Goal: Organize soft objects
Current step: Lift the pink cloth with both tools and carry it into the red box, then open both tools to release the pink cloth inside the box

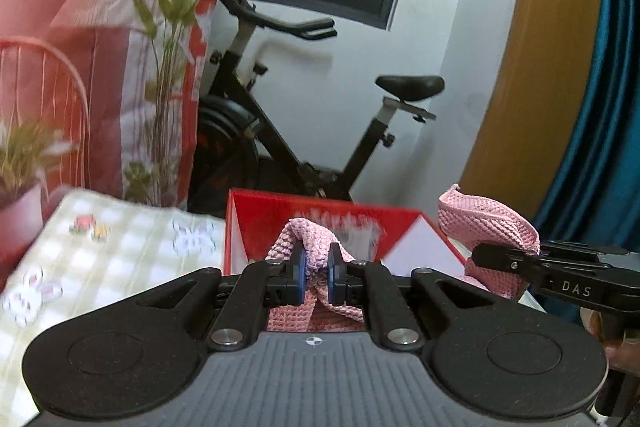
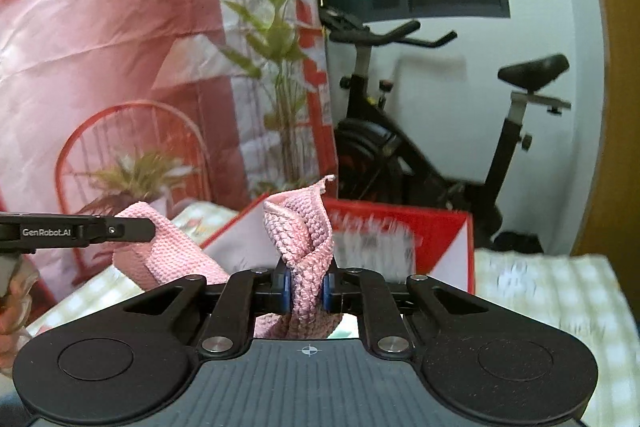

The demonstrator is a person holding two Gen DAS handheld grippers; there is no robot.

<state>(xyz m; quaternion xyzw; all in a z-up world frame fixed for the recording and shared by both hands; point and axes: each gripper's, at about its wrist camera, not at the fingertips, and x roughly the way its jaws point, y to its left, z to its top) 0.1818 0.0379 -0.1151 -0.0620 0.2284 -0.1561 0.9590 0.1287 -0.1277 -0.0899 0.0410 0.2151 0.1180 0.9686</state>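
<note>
Between both hand-held grippers (image 1: 317,277): pink cloth (image 1: 312,239).

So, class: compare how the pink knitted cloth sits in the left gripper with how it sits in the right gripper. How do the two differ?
1. In the left gripper the pink cloth folds over one pad; in the right gripper it stands up in a bunched peak.
2. The red box lies straight beyond the left gripper, but beyond and rightward of the right gripper.

Shared: both are shut on the same cloth.

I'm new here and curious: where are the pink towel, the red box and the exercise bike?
pink towel (image 2: 306,223): right wrist view, bunched knit.
red box (image 1: 256,223): left wrist view, inner wall.
exercise bike (image 1: 410,87): left wrist view, saddle.
</note>
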